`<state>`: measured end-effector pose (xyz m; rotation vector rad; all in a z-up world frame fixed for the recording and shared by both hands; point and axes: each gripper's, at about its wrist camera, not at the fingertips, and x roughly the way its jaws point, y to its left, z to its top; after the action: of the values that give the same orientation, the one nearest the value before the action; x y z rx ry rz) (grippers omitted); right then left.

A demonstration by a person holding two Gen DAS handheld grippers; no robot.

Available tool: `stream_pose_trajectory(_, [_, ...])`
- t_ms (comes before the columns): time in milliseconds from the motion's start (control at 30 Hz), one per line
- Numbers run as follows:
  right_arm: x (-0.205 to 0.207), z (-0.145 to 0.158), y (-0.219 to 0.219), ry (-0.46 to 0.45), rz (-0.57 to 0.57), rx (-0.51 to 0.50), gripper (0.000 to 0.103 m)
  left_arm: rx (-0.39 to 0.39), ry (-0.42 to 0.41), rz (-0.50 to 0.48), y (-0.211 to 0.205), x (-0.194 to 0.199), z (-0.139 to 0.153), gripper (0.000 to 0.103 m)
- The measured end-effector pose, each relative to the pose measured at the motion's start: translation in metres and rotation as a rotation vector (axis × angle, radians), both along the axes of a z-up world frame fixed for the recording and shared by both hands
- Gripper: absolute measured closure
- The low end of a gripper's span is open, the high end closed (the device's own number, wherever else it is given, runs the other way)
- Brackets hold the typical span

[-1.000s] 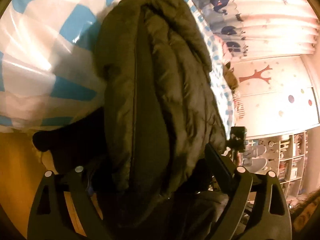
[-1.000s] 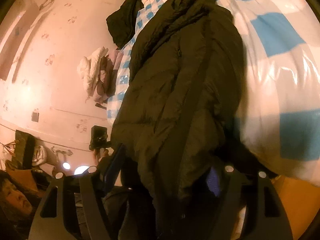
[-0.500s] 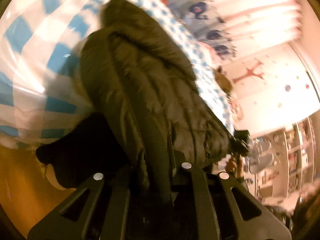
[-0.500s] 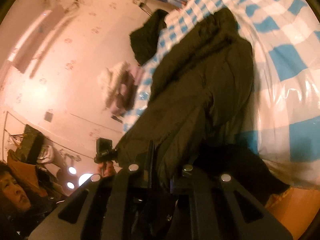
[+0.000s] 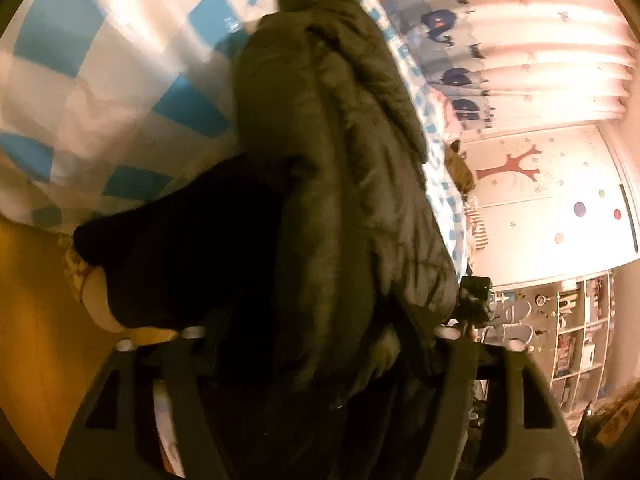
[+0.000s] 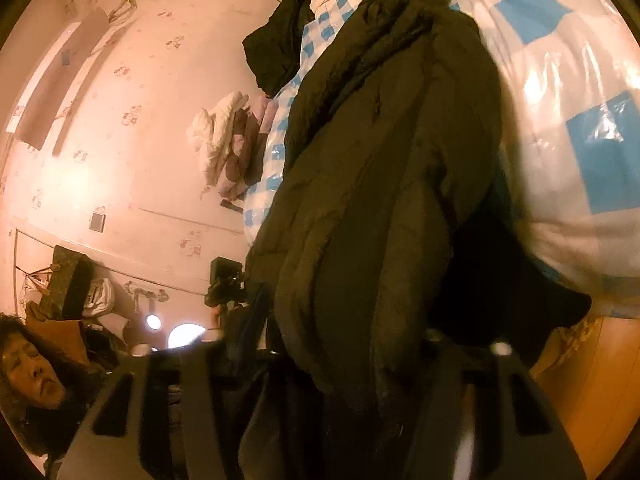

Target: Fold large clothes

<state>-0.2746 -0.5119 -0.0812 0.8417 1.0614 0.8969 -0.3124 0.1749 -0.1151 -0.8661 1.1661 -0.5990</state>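
Dark olive puffer jacket (image 5: 344, 184), quilted, matte, puffy channels. It lies lengthwise on the bed (image 5: 120, 92), bunched into a long ridge. The bed cover is a blue-and-white check under glossy clear plastic (lots of glare).

Left gripper (image 5: 316, 364): black plastic fingers either side of the jacket's near end. The padded fabric fills the gap between them and the jaws are opening. Pads are buried in cloth, so I can't tell whether they press on it.

Right gripper (image 6: 320, 372): same picture from the other side. The jacket's near end bulges up between the fingers and the jaws are opening. Contact is hidden there too.

A black fabric piece (image 5: 192, 248) hangs over the bed's near edge just beside the jacket, above the orange-lit wood floor (image 5: 36, 320).

At the bed's far end, seen from the right wrist: a black garment (image 6: 276, 48), and a heap of white and mauve clothes (image 6: 232, 140) by the pink wall.

Beyond the bed, seen from the left wrist: a whale-print curtain (image 5: 520, 40) and open shelves (image 5: 580, 328) crammed with small items (too small to identify).
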Motion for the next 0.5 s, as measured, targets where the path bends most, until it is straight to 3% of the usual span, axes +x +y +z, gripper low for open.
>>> stream_pose_trajectory(133, [-0.012,0.011,0.002,-0.075,-0.042,0.074,0.089,0.020,-0.092,-0.004,-0.014,-0.009,0.026,0.094])
stream_pose_trajectory(300, [-0.036,0.046,-0.006,-0.238,-0.057,0.252,0.089,-0.106,-0.304,-0.028,-0.005,-0.032,0.085,0.095])
stream_pose_trajectory(400, [-0.044,0.054,-0.019,-0.288,-0.083,0.328,0.089,-0.117,-0.357,-0.040,0.004,-0.041,0.103,0.095])
stream_pose_trajectory(500, [-0.043,0.041,-0.029,-0.268,-0.118,0.352,0.089,-0.127,-0.340,-0.013,0.021,-0.041,0.097,0.095])
